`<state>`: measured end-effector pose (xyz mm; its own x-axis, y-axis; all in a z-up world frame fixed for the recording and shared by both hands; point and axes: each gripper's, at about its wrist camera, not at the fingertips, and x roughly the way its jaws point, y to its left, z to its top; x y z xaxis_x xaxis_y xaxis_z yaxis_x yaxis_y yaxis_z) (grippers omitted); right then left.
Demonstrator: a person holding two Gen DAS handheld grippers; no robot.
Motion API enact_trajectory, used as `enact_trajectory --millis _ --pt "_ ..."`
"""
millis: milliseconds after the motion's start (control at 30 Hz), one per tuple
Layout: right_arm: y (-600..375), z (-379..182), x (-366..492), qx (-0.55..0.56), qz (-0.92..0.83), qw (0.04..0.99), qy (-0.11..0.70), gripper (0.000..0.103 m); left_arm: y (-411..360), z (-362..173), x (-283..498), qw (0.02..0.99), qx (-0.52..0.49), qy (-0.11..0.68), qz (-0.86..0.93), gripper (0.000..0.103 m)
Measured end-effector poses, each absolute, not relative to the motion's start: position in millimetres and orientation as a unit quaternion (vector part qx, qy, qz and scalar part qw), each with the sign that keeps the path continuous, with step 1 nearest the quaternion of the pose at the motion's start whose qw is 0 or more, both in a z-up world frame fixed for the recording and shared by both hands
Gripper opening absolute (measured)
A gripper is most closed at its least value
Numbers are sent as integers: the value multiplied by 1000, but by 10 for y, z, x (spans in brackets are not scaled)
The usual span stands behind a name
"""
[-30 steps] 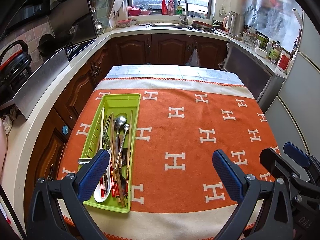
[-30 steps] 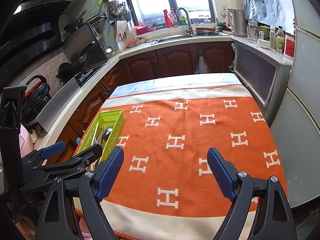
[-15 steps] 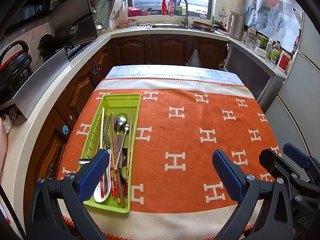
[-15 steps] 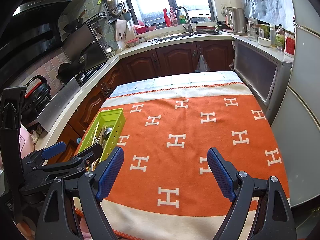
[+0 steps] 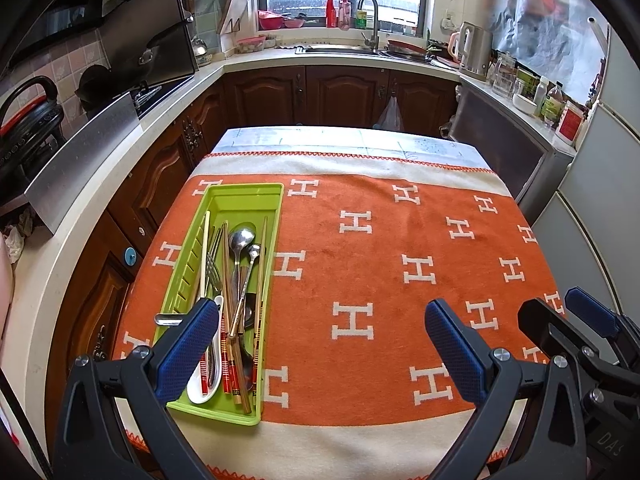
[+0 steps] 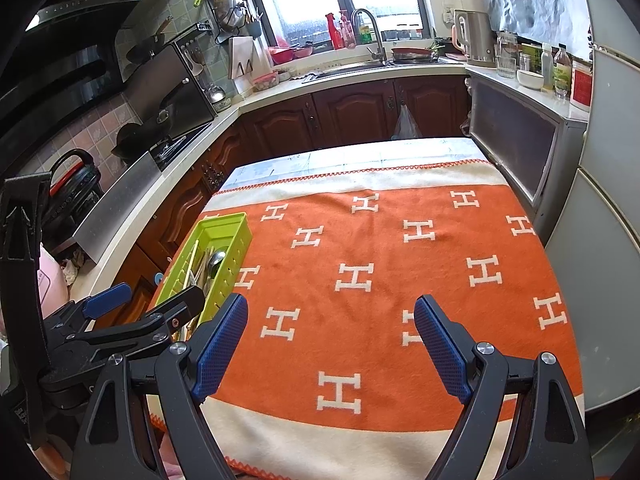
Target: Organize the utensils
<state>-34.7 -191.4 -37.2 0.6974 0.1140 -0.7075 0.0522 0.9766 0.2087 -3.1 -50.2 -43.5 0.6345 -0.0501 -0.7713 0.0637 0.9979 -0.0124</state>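
Observation:
A green utensil tray lies on the left side of the orange blanket-covered table. It holds metal spoons, a fork, several chopsticks and a white ceramic spoon. My left gripper is open and empty above the table's front edge, its left finger over the tray's near end. My right gripper is open and empty to the right of the tray, over bare blanket. The left gripper also shows at the left of the right wrist view.
Kitchen counters wrap around the table: a stove and hood on the left, a sink under the window at the back, a kettle and jars on the right. A grey fridge stands close on the right.

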Motion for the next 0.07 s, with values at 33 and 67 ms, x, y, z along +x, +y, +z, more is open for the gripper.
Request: enact_trajectory --millis 33,67 --pt "-1908 -379 -348 107 17 915 389 87 -507 -440 -28 903 7 427 -31 102" --pt "-1916 -389 -345 108 17 915 389 87 -506 -449 -24 903 7 429 -31 102"
